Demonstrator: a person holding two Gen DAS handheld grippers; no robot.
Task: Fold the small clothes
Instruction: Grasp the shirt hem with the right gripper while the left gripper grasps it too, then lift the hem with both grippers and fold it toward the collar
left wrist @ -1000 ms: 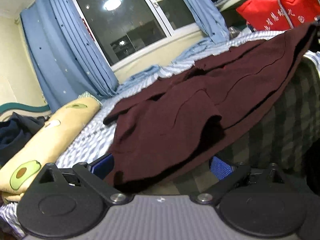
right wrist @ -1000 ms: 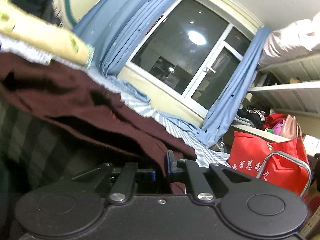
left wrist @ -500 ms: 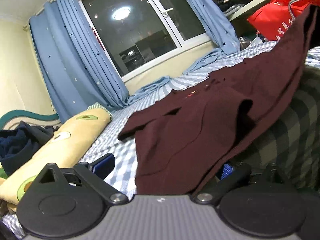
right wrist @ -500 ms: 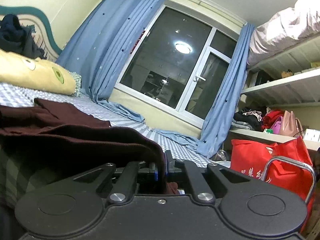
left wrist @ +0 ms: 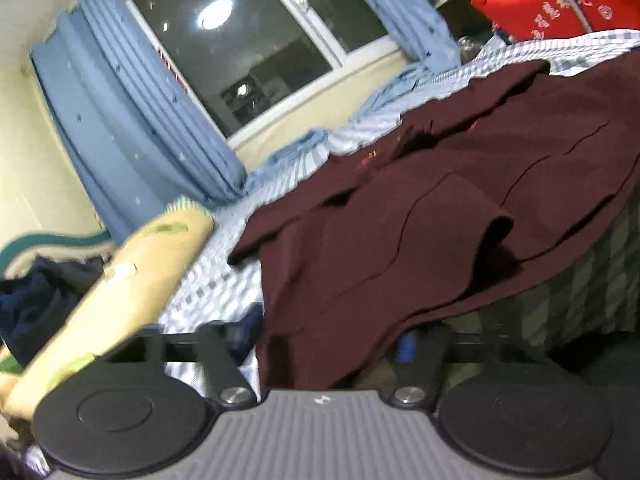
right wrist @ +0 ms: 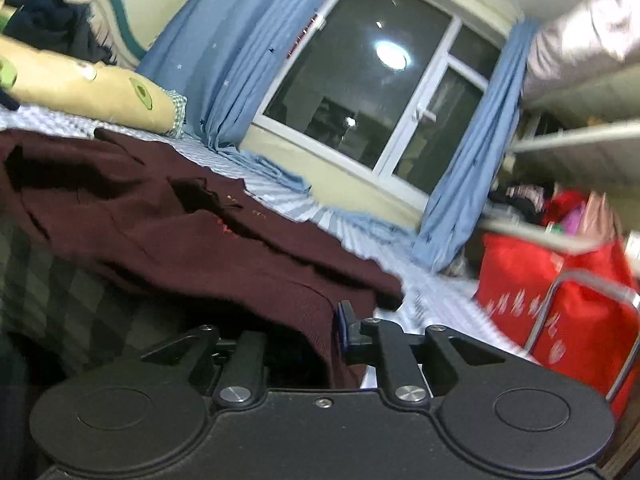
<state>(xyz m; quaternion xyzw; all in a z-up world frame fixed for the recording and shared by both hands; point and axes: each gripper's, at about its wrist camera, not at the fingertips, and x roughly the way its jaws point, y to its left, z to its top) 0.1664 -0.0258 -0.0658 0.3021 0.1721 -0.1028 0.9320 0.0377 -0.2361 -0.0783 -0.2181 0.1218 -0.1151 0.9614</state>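
A dark maroon knit garment (left wrist: 420, 208) lies spread over a green checked blanket (left wrist: 592, 280) on the bed. Its near hem hangs between the fingers of my left gripper (left wrist: 325, 340). Those jaws are closing on the hem but still stand apart, with the blue pad (left wrist: 406, 348) at the cloth's edge. In the right wrist view the same garment (right wrist: 160, 216) reaches my right gripper (right wrist: 300, 332). Its jaws are opening, and the cloth drapes over the hidden left finger and rests against the blue right pad (right wrist: 342, 322).
A yellow avocado-print bolster (left wrist: 132, 272) and dark navy clothes (left wrist: 32, 308) lie by the headboard. The blue checked sheet (right wrist: 432, 292) runs to the window and blue curtains (right wrist: 240, 52). A red bag (right wrist: 516, 280) with a metal handle stands at the right, under shelves.
The left jaws have narrowed from wide open onto the garment's hem. The right jaws, pinched on the cloth before, have parted a little. The garment has come back down after a brief lift.
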